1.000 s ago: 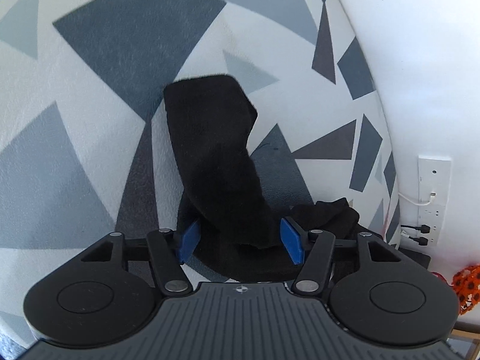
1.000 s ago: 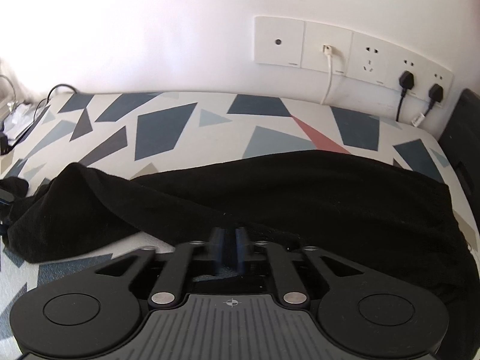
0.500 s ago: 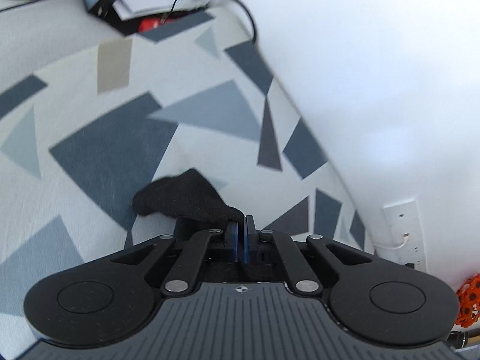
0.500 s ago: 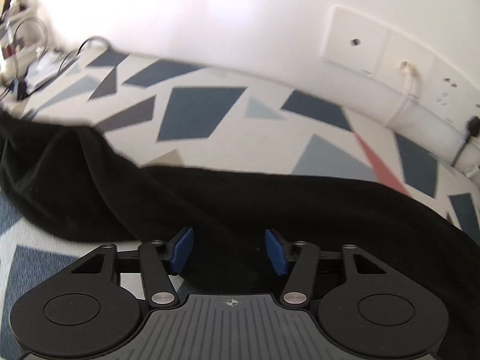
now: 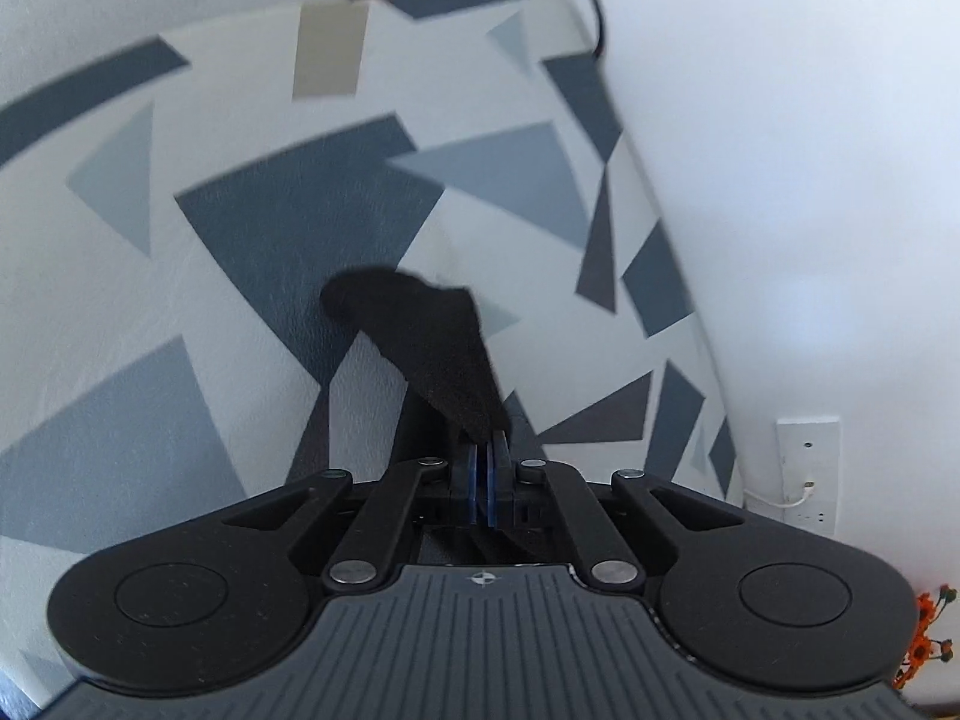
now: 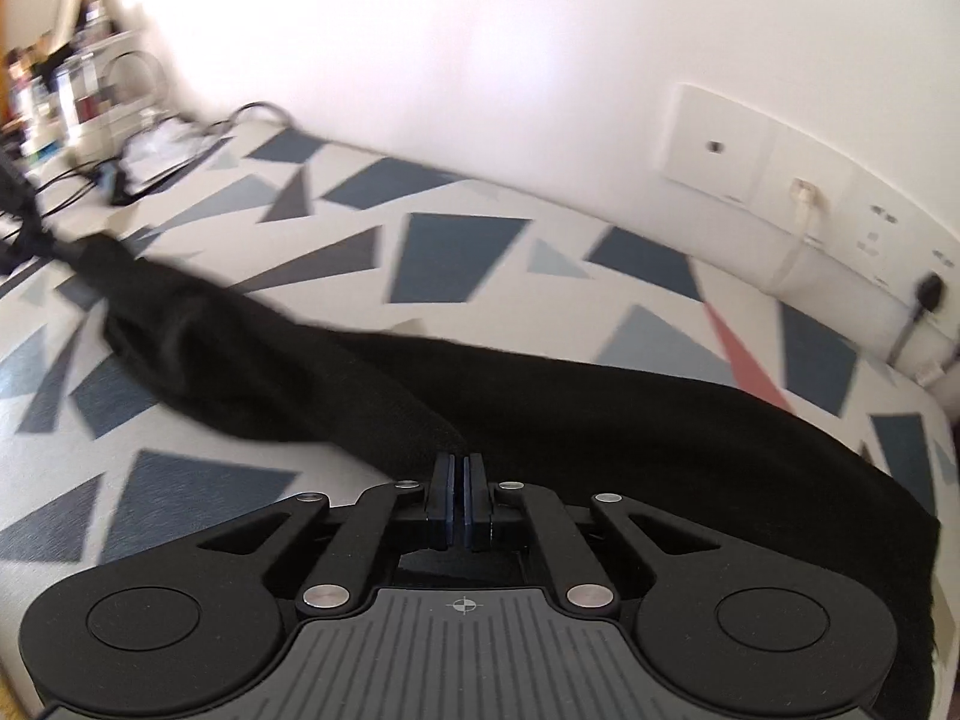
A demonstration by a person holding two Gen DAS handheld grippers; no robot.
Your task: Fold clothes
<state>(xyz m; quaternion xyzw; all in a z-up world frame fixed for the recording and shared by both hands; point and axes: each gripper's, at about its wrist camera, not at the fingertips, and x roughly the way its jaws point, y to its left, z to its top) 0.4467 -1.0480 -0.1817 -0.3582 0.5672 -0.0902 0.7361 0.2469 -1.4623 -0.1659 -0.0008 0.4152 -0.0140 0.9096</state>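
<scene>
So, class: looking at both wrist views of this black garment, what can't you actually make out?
- Left wrist: most of the black garment, hidden below the left gripper.
- Right wrist: the garment's near edge, hidden behind the right gripper; its right end is cut off by the frame.
- Right wrist: the shelf clutter, blurred.

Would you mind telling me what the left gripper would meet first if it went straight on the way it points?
The black cloth pinched in the left gripper; beyond it, probably the patterned sheet.
</scene>
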